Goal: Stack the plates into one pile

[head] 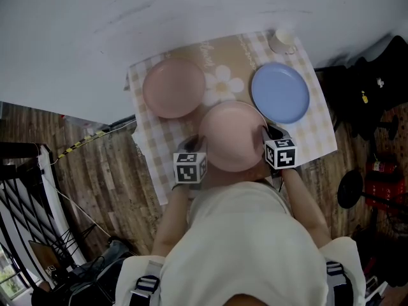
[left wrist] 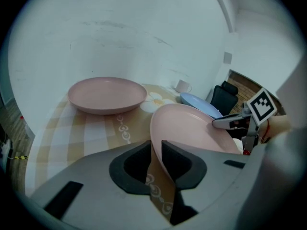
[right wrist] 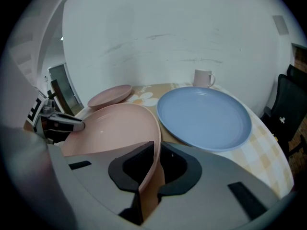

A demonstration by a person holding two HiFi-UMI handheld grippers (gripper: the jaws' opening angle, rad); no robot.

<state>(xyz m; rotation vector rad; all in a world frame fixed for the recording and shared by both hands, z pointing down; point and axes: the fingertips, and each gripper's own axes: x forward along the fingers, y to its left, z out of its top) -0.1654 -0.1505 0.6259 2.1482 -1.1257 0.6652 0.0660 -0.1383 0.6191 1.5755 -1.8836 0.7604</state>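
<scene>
The person stands over a tabletop (head: 319, 139) covered with a beige-and-white checked cloth (head: 156, 136) printed with white daisies. Both tools are on the same thing, a pale pink round plate (head: 233, 136) at the near edge of the cloth, right in front of the person.

The left gripper (left wrist: 156, 150) has the plate's left rim between its dark fingers (left wrist: 178, 164), which are closed in on the thin edge. The right gripper (right wrist: 156, 152) takes the opposite rim the same way, its fingers (right wrist: 133, 167) nipped onto the rim with hardly any gap showing. From either gripper view the plate looks tilted, though I cannot tell whether it is clear of the cloth.

A second pink round plate (head: 173, 88) sits flat at the back left, well apart from the held one. A light blue round plate (head: 280, 93) lies flat at the back right, its rim just beside the held plate's far right edge; whether they touch I cannot tell. A small white mug (head: 282, 41) stands upright behind the blue plate at the far corner.
</scene>
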